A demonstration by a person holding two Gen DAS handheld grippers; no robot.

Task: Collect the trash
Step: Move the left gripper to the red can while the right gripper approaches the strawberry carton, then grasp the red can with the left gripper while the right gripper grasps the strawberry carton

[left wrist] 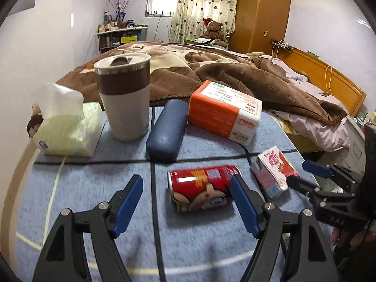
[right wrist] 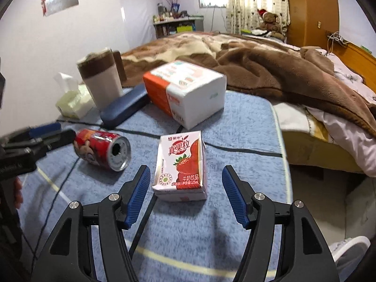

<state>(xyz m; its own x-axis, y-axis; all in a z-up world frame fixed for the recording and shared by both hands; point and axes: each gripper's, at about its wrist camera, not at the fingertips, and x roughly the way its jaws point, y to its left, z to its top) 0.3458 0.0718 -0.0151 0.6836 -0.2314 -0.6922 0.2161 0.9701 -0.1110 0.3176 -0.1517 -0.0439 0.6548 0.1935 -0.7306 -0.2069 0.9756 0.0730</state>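
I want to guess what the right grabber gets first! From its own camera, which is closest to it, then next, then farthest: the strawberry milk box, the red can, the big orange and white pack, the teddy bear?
1. Strawberry milk box: straight ahead of the open jaws.
2. Red can: on its side, left.
3. Orange and white pack: behind the box.
4. Teddy bear: far across the bed.

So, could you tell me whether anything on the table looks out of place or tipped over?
Yes: the red can lies on its side with its open top facing the right gripper, beside a strawberry milk carton standing upright. Nothing appears spilled.
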